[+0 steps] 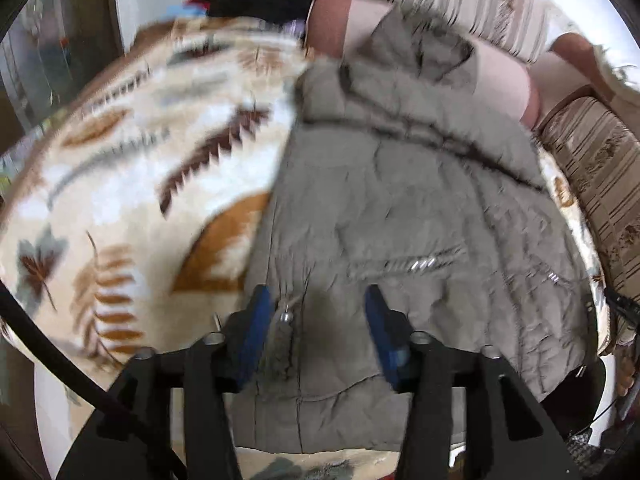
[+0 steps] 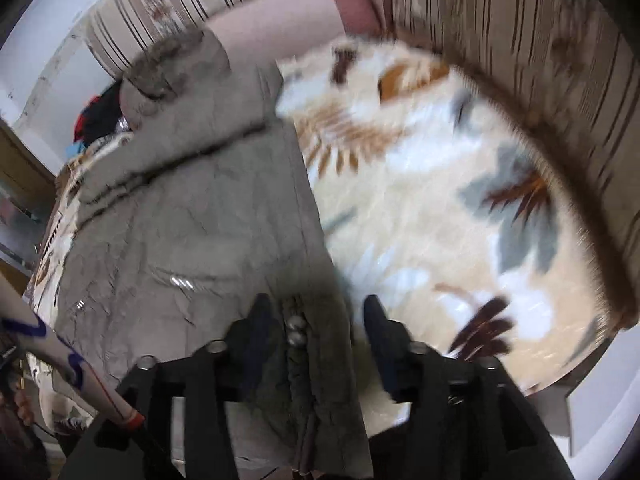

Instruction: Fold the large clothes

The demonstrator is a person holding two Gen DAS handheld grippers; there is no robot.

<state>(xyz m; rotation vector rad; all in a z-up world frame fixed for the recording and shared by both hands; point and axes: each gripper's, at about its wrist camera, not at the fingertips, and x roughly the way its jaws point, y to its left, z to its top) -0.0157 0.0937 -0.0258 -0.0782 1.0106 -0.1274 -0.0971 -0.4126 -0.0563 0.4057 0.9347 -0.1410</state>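
A grey-brown quilted jacket (image 1: 400, 216) is seen spread flat on a cream blanket with a leaf pattern (image 1: 120, 152), which covers a bed or couch beside striped cushions (image 1: 592, 184). The fur-trimmed hood (image 1: 424, 52) is laid at the far end against a pink pillow (image 1: 508, 80), and the hem is hung over the near edge, under both tools.

The left gripper (image 1: 316, 312) is held over the hem with its blue pads (image 1: 256, 320) spread; a small metal toggle (image 1: 286, 316) and a strip of the hem lie in the gap, but the pads are not seen pressing on the cloth. The right gripper (image 2: 316, 320) is likewise spread, set over the jacket's right edge (image 2: 308, 208), where two metal snaps (image 2: 297, 330) are visible between its fingers; one finger is over the jacket, the other over the blanket. Nothing is pinched by either claw. Both views are blurred, so fine contact cannot be judged with certainty.

The step in hand is judged to be the taking-up of the bottom hem at its two corners, ahead of a first fold. For the next move, each claw would need to be lowered onto the hem and closed on the padded layers, and the cloth then lifted evenly so that the bulky filling is not bunched.
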